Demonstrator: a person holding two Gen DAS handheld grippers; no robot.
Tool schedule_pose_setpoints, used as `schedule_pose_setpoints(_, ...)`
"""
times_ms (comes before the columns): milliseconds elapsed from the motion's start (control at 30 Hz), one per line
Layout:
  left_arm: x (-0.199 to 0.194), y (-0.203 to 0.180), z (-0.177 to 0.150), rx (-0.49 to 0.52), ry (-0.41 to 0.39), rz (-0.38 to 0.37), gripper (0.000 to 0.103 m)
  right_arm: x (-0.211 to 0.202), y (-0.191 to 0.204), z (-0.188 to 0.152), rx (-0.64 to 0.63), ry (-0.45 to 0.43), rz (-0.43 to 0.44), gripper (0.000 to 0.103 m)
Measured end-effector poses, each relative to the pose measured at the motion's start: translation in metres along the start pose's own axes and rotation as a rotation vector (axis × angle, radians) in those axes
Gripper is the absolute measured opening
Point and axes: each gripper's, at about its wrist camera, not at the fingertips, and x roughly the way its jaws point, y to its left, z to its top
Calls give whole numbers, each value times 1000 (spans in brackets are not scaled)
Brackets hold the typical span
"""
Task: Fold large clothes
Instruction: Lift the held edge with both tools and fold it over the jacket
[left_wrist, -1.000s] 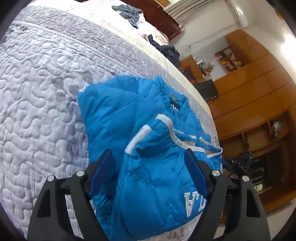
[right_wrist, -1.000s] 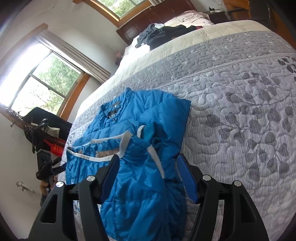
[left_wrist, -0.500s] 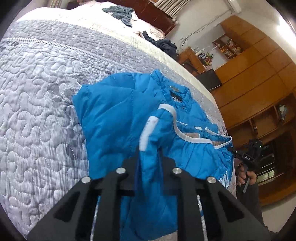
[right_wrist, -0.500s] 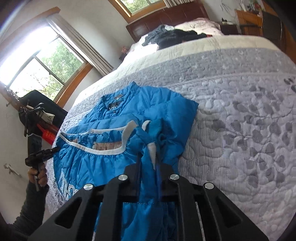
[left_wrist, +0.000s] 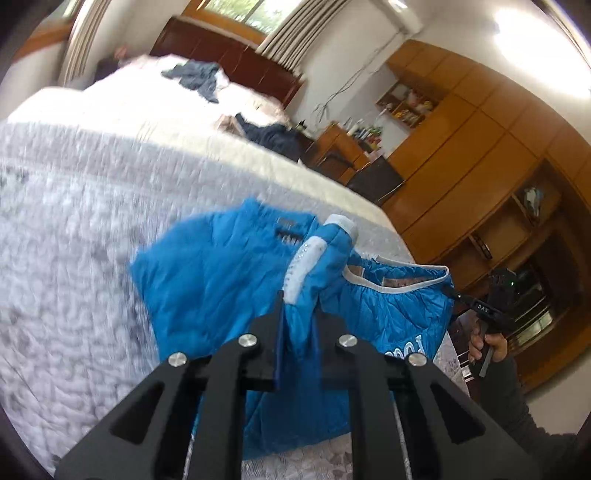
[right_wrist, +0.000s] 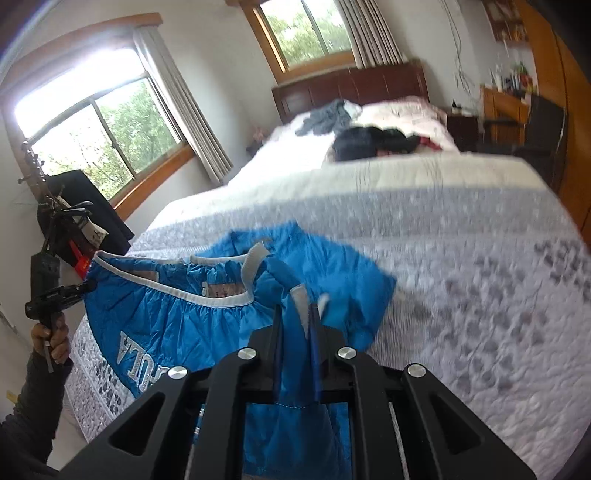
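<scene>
The grey quilted bedspread (left_wrist: 74, 229) is smeared by motion blur, its stitching unreadable. The blue puffer jacket (right_wrist: 155, 317) has silver lettering at seven o'clock, partly hidden behind the right claw (right_wrist: 295, 332). Jacket's lower edge runs out of frame.

jacket (left_wrist: 207, 280): bright blue, white trim at hem and cuffs, silvery lettering
bedspread (right_wrist: 480, 266): grey quilted swirls, darker grey leaf print, cream band
grippers: black with blue pads
headboard (right_wrist: 351, 83): dark reddish brown
wardrobe (left_wrist: 480, 155): orange-brown wood
</scene>
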Motion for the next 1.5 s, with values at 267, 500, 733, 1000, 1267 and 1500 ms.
schedule_pose_setpoints(267,12,16,84,-33,-64,16,9,22,-4,92,-7,-49,-23,11)
schedule_pose_setpoints(500,89,71,143,-104,11,122,0,109,-34,131,44,22,-54,10)
schedule_pose_setpoints(733,137,130,135,-222,118,100,0,199,-75,114,111,158,-74,10)
schedule_pose_setpoints(1000,156,160,121,-281,207,63,70,213,-121,103,294,236,68,61)
schedule_pose_setpoints(1267,189,142,106,-211,292,23,36,214,-104,100,232,265,105,55)
schedule_pose_setpoints(1500,159,123,114,-171,142,57,6,185,-83,114,135,138,44,11)
